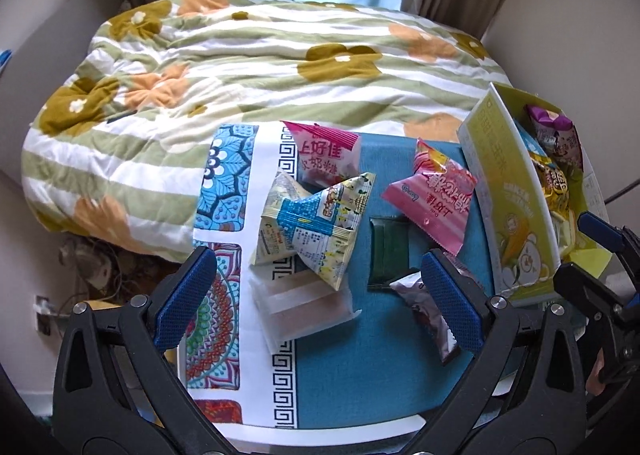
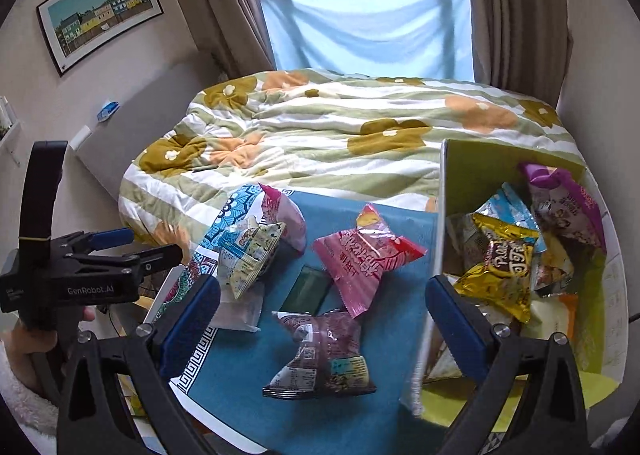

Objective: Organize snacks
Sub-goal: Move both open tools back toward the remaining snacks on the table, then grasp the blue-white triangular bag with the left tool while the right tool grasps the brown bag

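Observation:
Several snack packets lie on a blue cloth-covered table (image 1: 360, 355): a pale printed pack (image 1: 312, 223), two pink packs (image 1: 432, 199) (image 1: 324, 153), a clear wafer pack (image 1: 304, 307), a dark green pack (image 1: 390, 251) and a maroon pack (image 2: 320, 355). A yellow-green box (image 1: 508, 191) at the right holds several snacks, among them a gold pack (image 2: 500, 259) and a purple pack (image 2: 564, 207). My left gripper (image 1: 320, 295) is open above the wafer pack. My right gripper (image 2: 320, 323) is open above the maroon pack, beside the box wall (image 2: 436, 255).
A bed with a floral quilt (image 1: 240, 67) lies just behind the table. A curtained window (image 2: 368, 15) is beyond it, and a framed picture (image 2: 100, 11) hangs on the left wall. The left gripper also shows in the right wrist view (image 2: 132, 243).

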### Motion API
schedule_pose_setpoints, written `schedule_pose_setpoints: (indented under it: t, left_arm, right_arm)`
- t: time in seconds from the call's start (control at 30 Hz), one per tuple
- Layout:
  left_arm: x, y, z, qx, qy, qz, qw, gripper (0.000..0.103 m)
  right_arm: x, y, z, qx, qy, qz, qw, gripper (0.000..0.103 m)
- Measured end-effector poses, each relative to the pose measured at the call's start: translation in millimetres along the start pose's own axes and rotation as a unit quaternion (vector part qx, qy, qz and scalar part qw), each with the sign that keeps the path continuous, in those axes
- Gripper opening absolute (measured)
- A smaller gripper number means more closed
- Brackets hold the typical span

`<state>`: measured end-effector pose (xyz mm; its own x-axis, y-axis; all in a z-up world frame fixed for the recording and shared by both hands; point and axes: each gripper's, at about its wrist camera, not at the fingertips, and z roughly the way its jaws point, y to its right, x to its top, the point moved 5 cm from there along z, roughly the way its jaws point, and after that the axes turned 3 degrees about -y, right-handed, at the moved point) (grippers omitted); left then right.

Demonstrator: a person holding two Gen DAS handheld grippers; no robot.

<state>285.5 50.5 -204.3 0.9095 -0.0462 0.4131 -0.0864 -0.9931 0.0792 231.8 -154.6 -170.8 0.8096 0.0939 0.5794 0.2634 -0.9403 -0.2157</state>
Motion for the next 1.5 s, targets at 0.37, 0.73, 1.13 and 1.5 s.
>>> schedule_pose_setpoints:
  t: [0.37,0.73,1.13,1.5]
  left_arm:
    - [10,7,81,-0.012,-0.050,0.070,0.9962,0.101]
    - [14,6,141,0.037,-0.069,0.106,0.9913,0.101]
    - [12,4,153,0.024,-0.080,0.125,0.9887,0.084]
    - [7,-11,142,0.009,-0.075,0.114,0.9907,0.067]
  right_arm:
    - [-36,-29,68,-0.095,-0.063,0.017,0.993,0.102]
    - [-63,-25,112,-0.160,-0.094,-0.015,0.983,0.102]
    - [-76,-18,127,-0.175,-0.107,-0.021,0.979,0.102]
    - [-85,-1,134,-0.169,-0.118,0.006,0.979,0.090]
